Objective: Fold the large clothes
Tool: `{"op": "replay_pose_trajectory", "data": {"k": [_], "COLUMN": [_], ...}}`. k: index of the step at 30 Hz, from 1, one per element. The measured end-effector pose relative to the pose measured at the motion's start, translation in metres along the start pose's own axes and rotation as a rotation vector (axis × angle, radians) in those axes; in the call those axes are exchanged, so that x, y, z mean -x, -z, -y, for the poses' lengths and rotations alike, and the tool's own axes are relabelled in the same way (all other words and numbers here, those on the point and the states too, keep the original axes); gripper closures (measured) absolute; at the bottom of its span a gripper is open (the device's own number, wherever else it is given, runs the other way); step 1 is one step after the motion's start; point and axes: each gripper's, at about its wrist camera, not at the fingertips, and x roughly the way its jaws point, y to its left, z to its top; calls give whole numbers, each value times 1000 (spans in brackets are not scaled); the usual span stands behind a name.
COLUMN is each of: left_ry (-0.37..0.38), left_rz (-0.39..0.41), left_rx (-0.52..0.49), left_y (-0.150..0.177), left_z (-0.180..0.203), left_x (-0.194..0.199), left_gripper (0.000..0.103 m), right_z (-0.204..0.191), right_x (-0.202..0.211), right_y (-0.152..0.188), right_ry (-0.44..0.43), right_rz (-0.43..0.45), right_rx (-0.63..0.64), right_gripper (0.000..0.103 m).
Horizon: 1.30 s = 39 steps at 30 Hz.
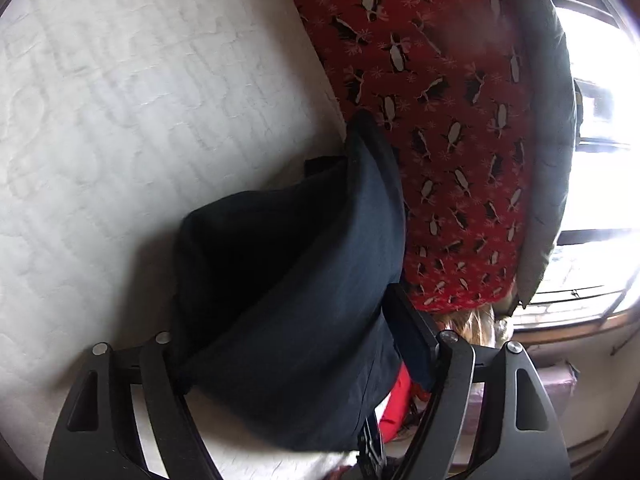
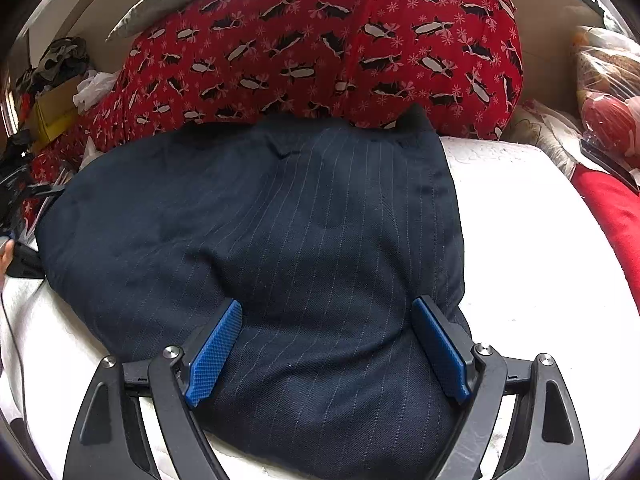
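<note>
A dark navy pinstriped garment [image 2: 280, 208] lies spread on the white quilted mattress [image 2: 520, 220]. My right gripper [image 2: 328, 304] hovers over its near edge, open, with the blue pads [image 2: 216, 352] wide apart and the cloth under them. In the left wrist view the same garment [image 1: 280, 260] is bunched up between the jaws of my left gripper [image 1: 288, 308]. It drapes over and hides the left finger. The right finger [image 1: 408, 320] shows beside the cloth and stands apart from it. The jaws are wide apart, not pressing the fabric.
A red blanket with penguins [image 2: 320, 40] is heaped along the garment's far side, a grey pillow [image 2: 160, 4] on top. Plastic bags [image 2: 608, 92] and a red cloth [image 2: 612, 216] lie at the right, boxes and clutter [image 2: 52, 80] at the left. A bright window [image 1: 600, 160] is beyond the bed.
</note>
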Motion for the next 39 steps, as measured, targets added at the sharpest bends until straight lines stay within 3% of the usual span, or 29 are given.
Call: {"op": "replay_pose_trajectory", "data": {"k": [2,7,13,17,21,23,27,30,33,35,36,39], "left_ry": [10,8,33,31,1,-18,-108,-179,-193,-134,-70,49], "left_rz": [9,39,17,-12,-86,-129,-240,-306,-362,-433,-470,-463], "left_rx": [-57,-234,-385,-486,-558,-575,-599,-563,-536,-513,-499,-504], "left_y": [5,36,76,106,145,161,197,207,207,208,207,198], "left_z": [7,67,140,178,203,203,191,167,158,159,159,161], "left_x": [3,18,15,-1,-40,-60,-112,-139,-142,-131,-117,-80], "left_gripper": [73,83,85,85,85,85,85,85,81,68,66,65], "right_z": [0,2,0,20,48,64,65,64,66,67,68,84], "right_x": [0,1,12,39,35,32,40,40,43,42,42,59], "right_y": [0,1,-7,-8,8,22,31,32,34,29,26,16], "right_ry": [-1,-9,8,49,82,51,33,32,26,21,16,7], "right_rz": [1,3,-22,43,-22,-40,11,11,8,-8,-22,15], "right_rx": [-2,-10,-23,-93,-173,-245,-245,-242,-236,-223,-221,-307], "right_gripper": [15,15,18,17,17,17,16,16,16,16,17,17]}}
